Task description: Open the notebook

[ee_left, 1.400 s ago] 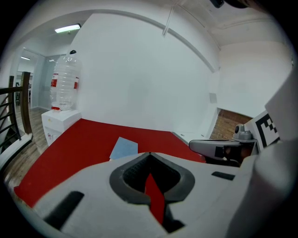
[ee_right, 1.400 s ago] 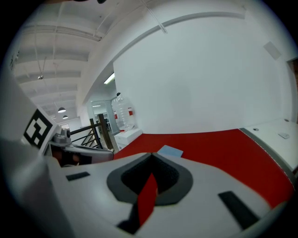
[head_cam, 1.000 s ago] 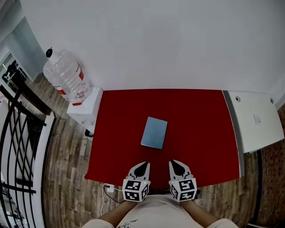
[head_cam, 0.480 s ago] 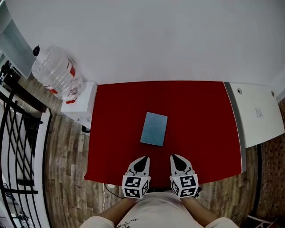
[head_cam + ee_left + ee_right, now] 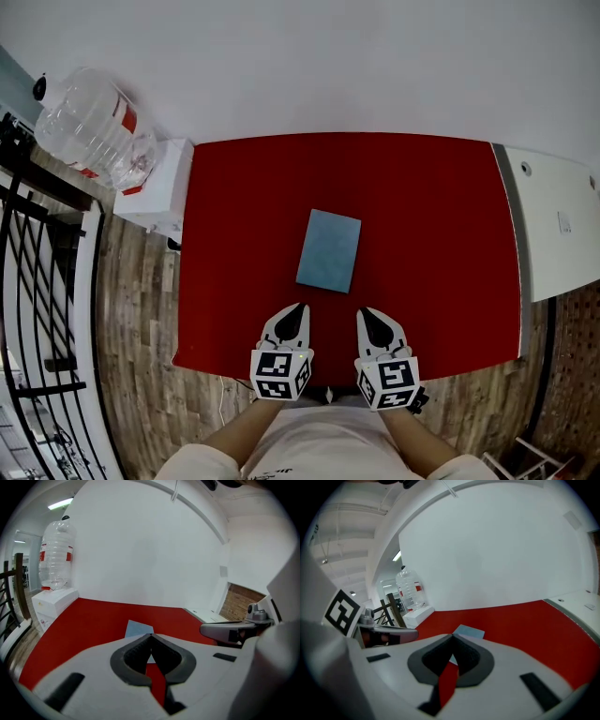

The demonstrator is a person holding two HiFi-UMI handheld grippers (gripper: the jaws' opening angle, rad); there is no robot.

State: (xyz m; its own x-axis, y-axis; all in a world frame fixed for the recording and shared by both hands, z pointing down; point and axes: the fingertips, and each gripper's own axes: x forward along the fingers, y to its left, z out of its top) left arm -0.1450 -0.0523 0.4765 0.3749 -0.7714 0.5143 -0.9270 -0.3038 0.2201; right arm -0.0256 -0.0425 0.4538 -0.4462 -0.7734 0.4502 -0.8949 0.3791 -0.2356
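Note:
A closed light-blue notebook lies flat near the middle of the red table. It also shows as a blue patch in the left gripper view and as a blue patch in the right gripper view, just beyond the jaw tips. My left gripper hovers over the table's near edge, a short way in front of the notebook's near-left corner, jaws shut and empty. My right gripper is beside it, near the notebook's near-right corner, also shut and empty.
A large clear water bottle rests on a white box left of the table. A white counter adjoins the table's right side. A black railing runs along the far left. A white wall stands behind the table.
The head view has shifted, so the table and notebook sit higher and fuller in frame. Both grippers have edged forward toward the notebook and stay shut.

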